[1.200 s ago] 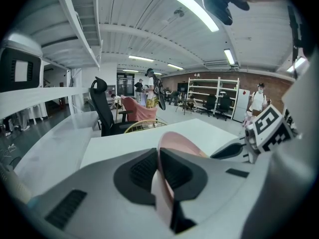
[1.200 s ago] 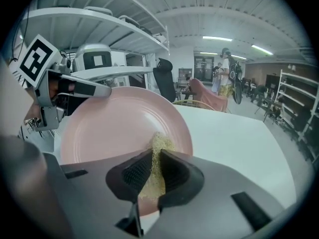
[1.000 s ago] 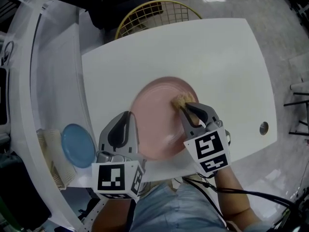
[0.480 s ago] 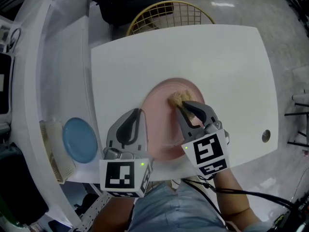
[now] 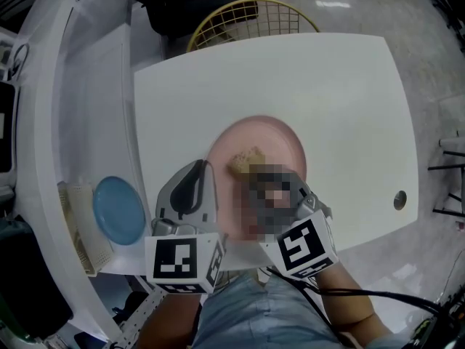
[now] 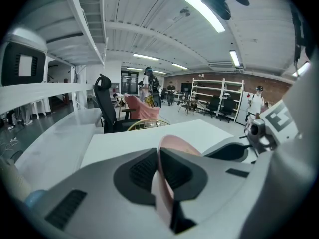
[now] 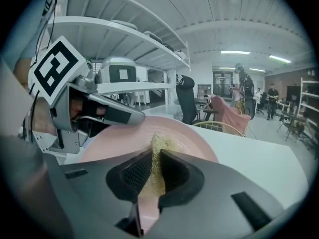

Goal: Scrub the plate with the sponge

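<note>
Left tool (image 6: 157, 153) clamps the near rim of the plate (image 5: 280, 140), right tool (image 7: 153, 156) is closed on the sponge (image 5: 245, 160) pressed to the plate just ahead; heavy strokes could pull the rim free.

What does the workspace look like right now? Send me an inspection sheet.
Surface: white table, with a grommet near its right edge.
Job's things: pink plate on the table; sponge on the plate.
Clutter: blue plate on the side counter at left.
Grippers: left gripper shut on the plate's rim; right gripper shut on the sponge.
Cables: black cable running from the right gripper.
Surroundings: wire chair behind the table; people far off.
</note>
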